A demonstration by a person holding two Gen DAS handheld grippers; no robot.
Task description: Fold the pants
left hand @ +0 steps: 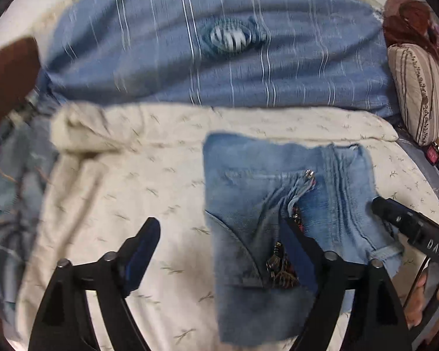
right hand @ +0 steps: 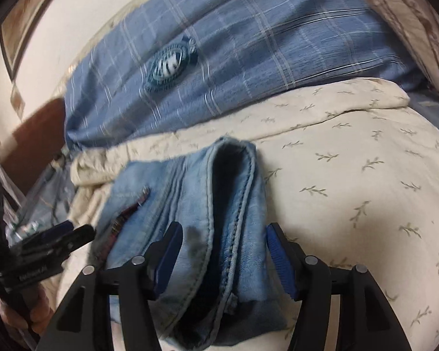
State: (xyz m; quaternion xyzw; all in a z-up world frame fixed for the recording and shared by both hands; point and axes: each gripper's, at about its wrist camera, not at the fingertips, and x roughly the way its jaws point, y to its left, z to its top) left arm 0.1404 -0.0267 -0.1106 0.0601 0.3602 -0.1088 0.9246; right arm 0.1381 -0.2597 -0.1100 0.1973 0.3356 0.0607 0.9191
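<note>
Denim jeans (left hand: pixel 263 219) lie folded on a leaf-print bedsheet (right hand: pixel 351 190); both left gripper (left hand: pixel 222 251) and right gripper (right hand: pixel 222 263) hover agape. Heavy, limp cloth seems best pinched at thick seamed edges.

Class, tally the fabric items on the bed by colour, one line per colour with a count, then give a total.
Light blue denim: 1, the folded jeans
Blue with white stripes: 1, the blue checked cloth
Cream with leaf print: 1, the cream sheet
Beige with brown stripes: 1, the striped pillow
Total: 4
</note>
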